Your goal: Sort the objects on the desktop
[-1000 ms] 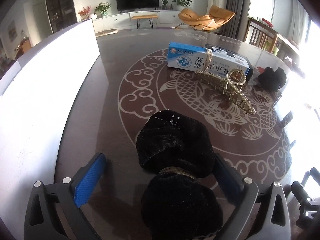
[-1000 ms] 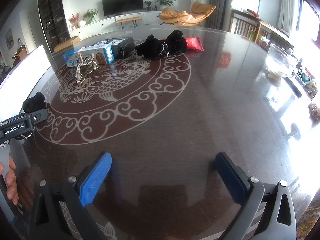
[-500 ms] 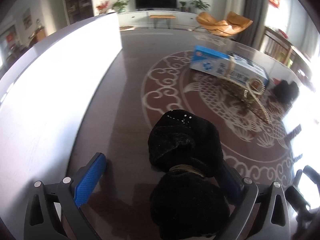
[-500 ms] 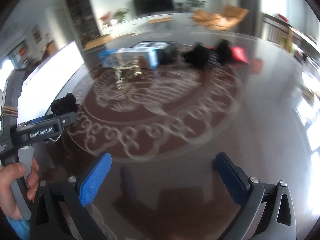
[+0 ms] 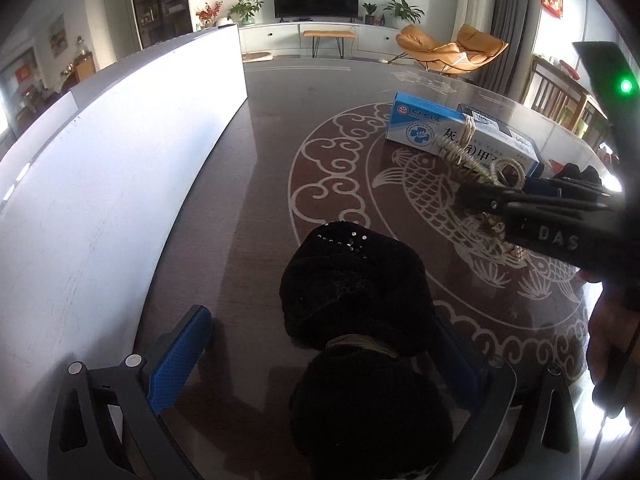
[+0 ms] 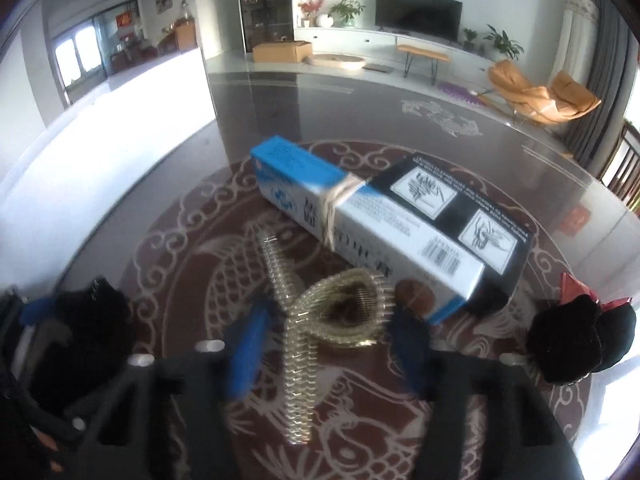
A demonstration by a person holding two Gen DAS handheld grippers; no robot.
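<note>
On the dark patterned table (image 5: 256,184), the left gripper (image 5: 324,356) stands spread wide around a black fuzzy hair bow (image 5: 356,320) without pinching it, while the right gripper (image 6: 328,344) stands open astride the gold hair clip (image 6: 340,316) lying just beside the blue-and-white box (image 6: 360,224).

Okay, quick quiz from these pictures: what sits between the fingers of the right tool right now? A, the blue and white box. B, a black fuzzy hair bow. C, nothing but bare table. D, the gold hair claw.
D: in the right wrist view the gold hair claw lies between the open blue fingers of the right tool, not yet gripped.
</note>
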